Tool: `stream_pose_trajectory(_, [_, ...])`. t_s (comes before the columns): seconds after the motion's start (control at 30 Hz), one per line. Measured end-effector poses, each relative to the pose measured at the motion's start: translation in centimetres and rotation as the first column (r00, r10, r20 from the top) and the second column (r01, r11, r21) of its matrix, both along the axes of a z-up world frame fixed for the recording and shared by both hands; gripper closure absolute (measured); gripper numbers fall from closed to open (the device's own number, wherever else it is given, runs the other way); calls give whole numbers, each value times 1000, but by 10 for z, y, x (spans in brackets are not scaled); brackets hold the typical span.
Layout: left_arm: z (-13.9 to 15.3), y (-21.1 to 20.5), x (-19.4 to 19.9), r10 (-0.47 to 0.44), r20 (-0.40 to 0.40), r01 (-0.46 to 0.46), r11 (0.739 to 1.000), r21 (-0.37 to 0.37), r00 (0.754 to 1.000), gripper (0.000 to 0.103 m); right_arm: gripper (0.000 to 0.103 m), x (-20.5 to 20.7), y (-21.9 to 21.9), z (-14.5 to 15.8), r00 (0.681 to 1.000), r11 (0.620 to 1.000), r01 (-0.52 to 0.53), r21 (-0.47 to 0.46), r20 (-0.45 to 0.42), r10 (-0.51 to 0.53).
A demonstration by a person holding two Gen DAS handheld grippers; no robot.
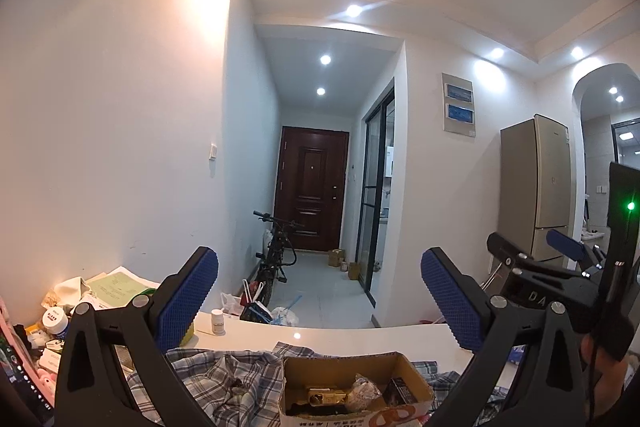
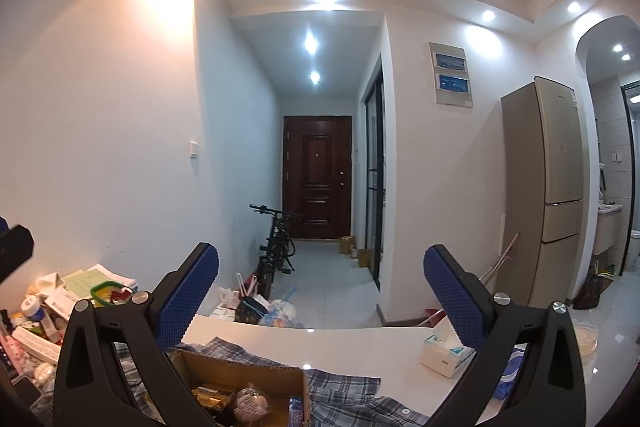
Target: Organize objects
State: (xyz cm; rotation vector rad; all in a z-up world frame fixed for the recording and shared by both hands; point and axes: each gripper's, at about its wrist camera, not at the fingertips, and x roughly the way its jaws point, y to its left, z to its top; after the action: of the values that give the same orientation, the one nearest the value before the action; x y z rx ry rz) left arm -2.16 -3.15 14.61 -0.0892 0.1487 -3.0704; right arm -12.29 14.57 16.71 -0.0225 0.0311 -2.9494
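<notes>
Left gripper (image 1: 319,301): two black arms with blue pads of a fine grid texture; the jaws stand wide apart and hold nothing. It hangs above the near part of the table.
Right gripper (image 2: 321,297): the same build, black frame and blue ribbed pads; also spread wide and empty. In the left wrist view its body shows at the far right, with a green light on it.
Cardboard box (image 1: 352,387): brown corrugated card, rectangular, top flaps open, printed white and orange on the near side. It sits on the checked cloth, near the front edge, between the fingers of the left gripper in that view.
Box contents: a shiny gold packet (image 1: 326,395), a crumpled clear wrapper with something round inside (image 1: 362,393), a small dark carton (image 1: 402,391). They lie loosely together.
Checked cloth (image 1: 224,383): soft grey and white plaid fabric, wrinkled, with a button seen in the right wrist view; it is spread under and around the box.
Table (image 1: 340,341): white, smooth and glossy; it reflects the ceiling lights.
White bottle (image 1: 218,322): small cylinder, upright, far from the box, just right of the left finger.
Tissue pack (image 2: 446,351): white soft block with teal print, on the right side of the table.
Left pile (image 2: 60,301): papers, small boxes and jars, heaped against the wall.
</notes>
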Motion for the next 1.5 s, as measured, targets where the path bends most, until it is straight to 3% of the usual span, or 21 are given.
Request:
stream_pose_trajectory(0.17, [-10,-2,20,21,-27,-20,999,28,999,0,1,20,10,-3,1000,1000,-6,-8,-16,6])
stream_pose_trajectory(0.3, [-16,-3,31,-18,-7,19,999,30,1000,0,0,33,19,-16,1000,1000,15,-15,-19,-15])
stream_pose_trajectory(0.53, [-38,-1,38,-57,58,54,997,54,997,0,0,50,30,-37,1000,1000,-5,-23,28,5])
stream_pose_trajectory(0.73, [-66,4,41,-74,141,66,996,55,987,0,0,62,40,-61,998,997,52,54,36,-54])
stream_pose_trajectory(1.07, [-100,7,39,-75,238,52,994,98,968,0,0,65,70,-95,986,999,25,21,167,-28])
stream_pose_trajectory(1.27, [-136,3,36,-77,336,39,992,117,939,0,0,72,82,-116,975,1000,24,4,219,-24])
stream_pose_trajectory(1.5, [-153,9,39,-58,375,29,996,83,925,0,0,71,85,-130,962,1000,13,3,272,-13])
